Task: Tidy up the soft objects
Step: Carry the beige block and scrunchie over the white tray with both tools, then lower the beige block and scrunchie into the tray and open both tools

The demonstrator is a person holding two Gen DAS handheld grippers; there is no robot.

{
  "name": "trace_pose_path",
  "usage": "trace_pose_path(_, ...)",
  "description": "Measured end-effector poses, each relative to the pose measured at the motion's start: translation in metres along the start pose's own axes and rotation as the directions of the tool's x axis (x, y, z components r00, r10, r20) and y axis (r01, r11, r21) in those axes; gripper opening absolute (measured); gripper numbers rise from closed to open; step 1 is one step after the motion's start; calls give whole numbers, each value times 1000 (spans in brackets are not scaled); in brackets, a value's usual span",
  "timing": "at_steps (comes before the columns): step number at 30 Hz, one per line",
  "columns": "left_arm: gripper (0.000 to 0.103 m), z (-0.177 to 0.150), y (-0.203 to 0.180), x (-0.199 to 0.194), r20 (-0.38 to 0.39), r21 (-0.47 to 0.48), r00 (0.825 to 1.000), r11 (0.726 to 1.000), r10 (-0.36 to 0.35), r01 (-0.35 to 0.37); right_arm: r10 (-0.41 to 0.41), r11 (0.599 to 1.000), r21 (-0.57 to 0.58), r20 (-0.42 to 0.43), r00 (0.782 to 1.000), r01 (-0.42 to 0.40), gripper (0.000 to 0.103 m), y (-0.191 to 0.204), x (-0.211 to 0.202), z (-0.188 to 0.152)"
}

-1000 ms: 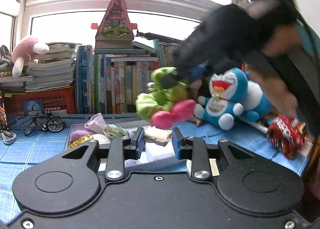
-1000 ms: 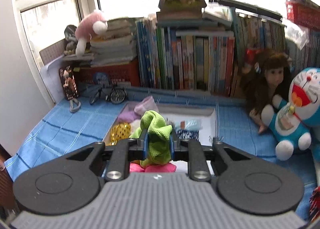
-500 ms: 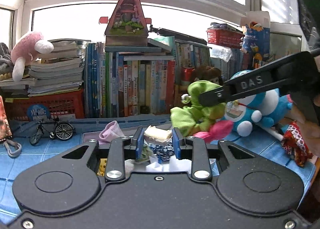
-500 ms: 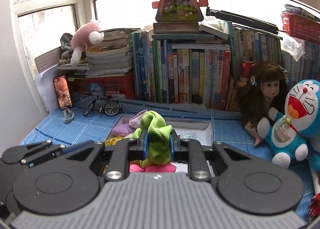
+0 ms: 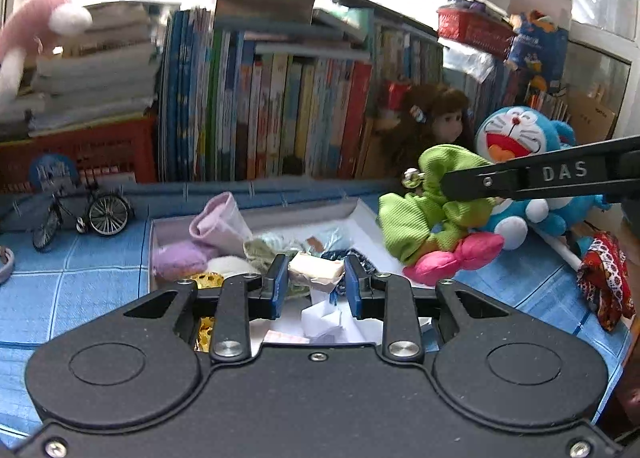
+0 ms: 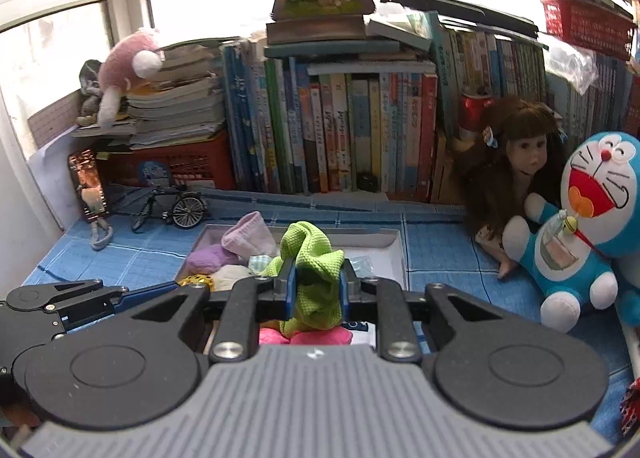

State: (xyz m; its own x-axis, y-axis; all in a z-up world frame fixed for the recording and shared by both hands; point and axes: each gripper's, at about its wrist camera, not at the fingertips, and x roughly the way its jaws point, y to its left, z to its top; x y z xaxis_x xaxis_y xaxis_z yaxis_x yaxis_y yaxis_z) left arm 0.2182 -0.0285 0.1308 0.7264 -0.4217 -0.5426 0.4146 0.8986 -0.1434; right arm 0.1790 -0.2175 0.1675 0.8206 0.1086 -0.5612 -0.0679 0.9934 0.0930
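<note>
Lime-green knitted soft toy with pink feet (image 6: 312, 278) is hanging clamped in the right gripper (image 6: 316, 288), just above the white shallow box (image 6: 394, 254) of small soft items on the blue checked cloth (image 6: 440, 250). Left gripper (image 5: 316, 286) is hovering at the box's near edge, jaws closed down, gripping nothing. Blue cat plush (image 6: 588, 225) is sitting right.

"DAS" is printed in white on the right gripper (image 5: 460, 187).
</note>
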Motion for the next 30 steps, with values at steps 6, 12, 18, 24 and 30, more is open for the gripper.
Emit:
trace_pose_path(6, 28, 3, 7, 24, -62, -10, 998, 1000, 4, -5, -20, 999, 43, -45, 999, 21, 25, -10, 22, 1)
trace_pose_path(12, 28, 3, 8, 44, -101, 0, 995, 1000, 6, -6, -25, 997, 65, -85, 996, 30, 25, -16, 40, 0)
trace_pose_path(18, 28, 4, 5, 59, -123, 21, 992, 1000, 15, -13, -35, 997, 70, -121, 992, 44, 26, -20, 55, -2)
trace_pose_path(24, 28, 4, 3, 74, -151, 34, 988, 999, 25, -20, -41, 994, 96, -151, 988, 56, 26, -28, 72, -4)
trace_pose_path(30, 28, 2, 3, 86, -175, 30, 984, 999, 35, -30, -41, 989, 132, -165, 985, 63, 26, -38, 81, -6)
